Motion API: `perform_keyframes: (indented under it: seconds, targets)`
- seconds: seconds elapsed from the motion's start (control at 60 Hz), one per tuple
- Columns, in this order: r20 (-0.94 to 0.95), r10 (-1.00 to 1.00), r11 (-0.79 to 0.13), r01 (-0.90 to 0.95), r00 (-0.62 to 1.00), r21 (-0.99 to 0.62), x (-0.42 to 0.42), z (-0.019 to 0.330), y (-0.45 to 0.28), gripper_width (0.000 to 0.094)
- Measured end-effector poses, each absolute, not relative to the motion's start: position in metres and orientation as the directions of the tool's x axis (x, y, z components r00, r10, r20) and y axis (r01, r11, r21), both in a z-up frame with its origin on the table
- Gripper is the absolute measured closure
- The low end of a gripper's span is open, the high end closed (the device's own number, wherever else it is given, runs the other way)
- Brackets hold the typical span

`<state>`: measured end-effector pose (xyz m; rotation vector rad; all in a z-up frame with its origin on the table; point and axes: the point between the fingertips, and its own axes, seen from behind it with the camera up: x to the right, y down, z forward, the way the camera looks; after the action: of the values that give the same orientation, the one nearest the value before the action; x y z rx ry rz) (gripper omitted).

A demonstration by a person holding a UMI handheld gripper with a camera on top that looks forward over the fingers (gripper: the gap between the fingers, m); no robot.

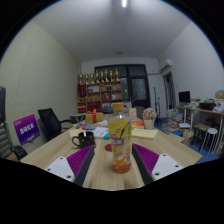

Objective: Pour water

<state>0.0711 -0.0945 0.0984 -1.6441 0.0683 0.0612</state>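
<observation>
The jaws stand wide open around a light, slippery plastic bottle [121,146] near the worktop [100,170] edge, best gripped mid-body.

A light wooden desk [100,172] carries everything. A clear plastic bottle [121,146] with orange contents and a yellow label stands upright on it, and serves as the landmark. To the left of the bottle and a little beyond it sits a black mug [82,139]. Well beyond the bottle, at the desk's far end, several boxes and small items [112,120] cluster, too small to name.
</observation>
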Motion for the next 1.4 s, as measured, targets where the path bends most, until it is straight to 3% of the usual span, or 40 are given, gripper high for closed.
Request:
perform_keyframes:
  seconds: [0.233,0.3,0.483,0.583,0.667,0.733,0.85,1.0,1.217,1.4]
  targets:
    - [-0.01,-0.056,-0.077,-0.014,0.998,-0.997,0.104,0.086,-0.006,0.0114]
    - [-0.006,-0.069,-0.112,-0.014,0.998,-0.994,0.106,0.073,0.007,0.0474]
    - [-0.037,-0.033,-0.102,-0.041,0.999,-0.994,0.097,0.074,0.012,0.0489]
    - [-0.031,-0.006,-0.115,-0.032,0.999,-0.993,0.097,0.073,0.011,0.0543]
    - [0.094,-0.007,-0.124,0.093,0.996,-0.988,0.113,0.084,0.016,0.0577]
    - [0.307,-0.038,-0.108,0.301,0.951,-0.947,0.118,0.099,0.033,0.0579]
    - [0.712,-0.103,-0.093,0.705,0.695,-0.703,0.136,0.151,0.068,0.058]
    - [0.983,-0.117,-0.099,0.983,0.144,-0.155,0.112,0.188,0.122,0.0578]
    - [0.86,-0.123,-0.06,0.869,-0.494,0.491,0.058,0.199,0.169,0.0575]
    - [0.691,-0.138,-0.04,0.701,-0.71,0.712,0.034,0.191,0.183,0.0575]
